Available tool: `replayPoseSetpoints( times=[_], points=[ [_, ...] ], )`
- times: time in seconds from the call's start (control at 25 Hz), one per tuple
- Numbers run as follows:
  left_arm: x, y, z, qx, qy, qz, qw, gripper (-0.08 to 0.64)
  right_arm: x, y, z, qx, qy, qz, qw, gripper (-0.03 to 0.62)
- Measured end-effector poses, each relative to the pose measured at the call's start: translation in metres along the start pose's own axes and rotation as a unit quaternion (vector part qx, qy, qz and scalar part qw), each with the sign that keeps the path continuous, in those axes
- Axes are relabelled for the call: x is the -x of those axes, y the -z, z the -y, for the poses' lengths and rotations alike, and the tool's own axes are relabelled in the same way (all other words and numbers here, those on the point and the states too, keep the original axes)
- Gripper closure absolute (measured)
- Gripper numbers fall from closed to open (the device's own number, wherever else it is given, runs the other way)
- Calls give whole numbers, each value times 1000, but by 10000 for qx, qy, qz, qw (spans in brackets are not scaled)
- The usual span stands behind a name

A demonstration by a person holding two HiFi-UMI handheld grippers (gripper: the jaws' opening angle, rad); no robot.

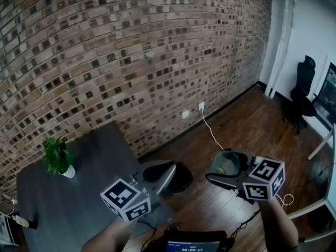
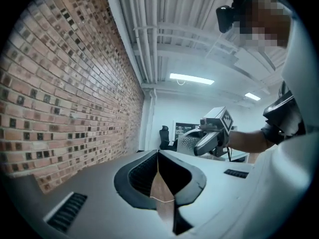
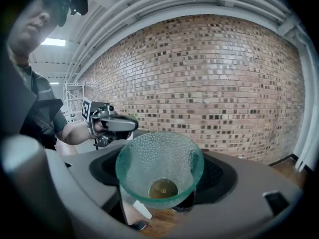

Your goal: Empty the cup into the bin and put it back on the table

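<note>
A green pebbled glass cup (image 3: 160, 166) sits between the jaws of my right gripper (image 3: 162, 156), which is shut on it. Its mouth faces the camera and nothing shows inside. In the head view the cup (image 1: 227, 163) hangs over the wooden floor, right of the table, in the right gripper (image 1: 224, 171). My left gripper (image 1: 168, 169) is shut on nothing, its jaws touching at the tips (image 2: 158, 156). It hovers over a dark round bin (image 1: 182, 178) on the floor. From the left gripper view, the right gripper (image 2: 212, 133) and cup (image 2: 187, 143) are ahead.
The dark grey table (image 1: 79, 203) at lower left carries a small potted plant (image 1: 58, 157). A brick wall (image 1: 131, 62) runs behind. A white cable (image 1: 211, 131) trails from a wall socket. A black office chair (image 1: 303, 88) stands far right, with a desk edge (image 1: 323, 146).
</note>
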State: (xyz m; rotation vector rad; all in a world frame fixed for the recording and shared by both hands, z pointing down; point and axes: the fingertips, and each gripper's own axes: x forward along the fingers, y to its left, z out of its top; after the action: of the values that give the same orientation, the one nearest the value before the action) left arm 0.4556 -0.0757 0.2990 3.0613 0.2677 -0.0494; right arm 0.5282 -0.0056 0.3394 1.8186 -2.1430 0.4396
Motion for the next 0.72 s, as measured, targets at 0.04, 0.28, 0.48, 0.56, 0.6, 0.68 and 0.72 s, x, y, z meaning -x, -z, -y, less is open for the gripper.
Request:
replayPoseSetpoints(
  times=[0.04,0.28,0.48,0.56,0.6,0.68,0.72],
  points=[
    [-2,-1,-8,-74,-88,-23,9999,560,-6,-4,8,16,-41,9,10000,187],
    [-1,-3,-56,-1,-572,-48,9983,560,-42,-27,38,178,-370,-16,9992,187],
    [-4,0,-81,-8,-1019,-98,9947,560,-66,-39,64,341,-712,-28,9969,187],
    [-6,1,-88,-25,-1226,-126,9924,560,-77,-39,75,406,-879,-71,9953,187],
    [-6,1,-92,-41,-1340,-133,9909,560,-82,-39,81,447,-955,-95,9944,187],
    [-8,0,-100,-48,-1587,-123,9872,560,-91,-43,94,549,-1091,-138,9924,187],
    [-8,0,-104,-39,-1717,-122,9851,560,-96,-45,100,608,-1159,-163,9913,187]
  ],
)
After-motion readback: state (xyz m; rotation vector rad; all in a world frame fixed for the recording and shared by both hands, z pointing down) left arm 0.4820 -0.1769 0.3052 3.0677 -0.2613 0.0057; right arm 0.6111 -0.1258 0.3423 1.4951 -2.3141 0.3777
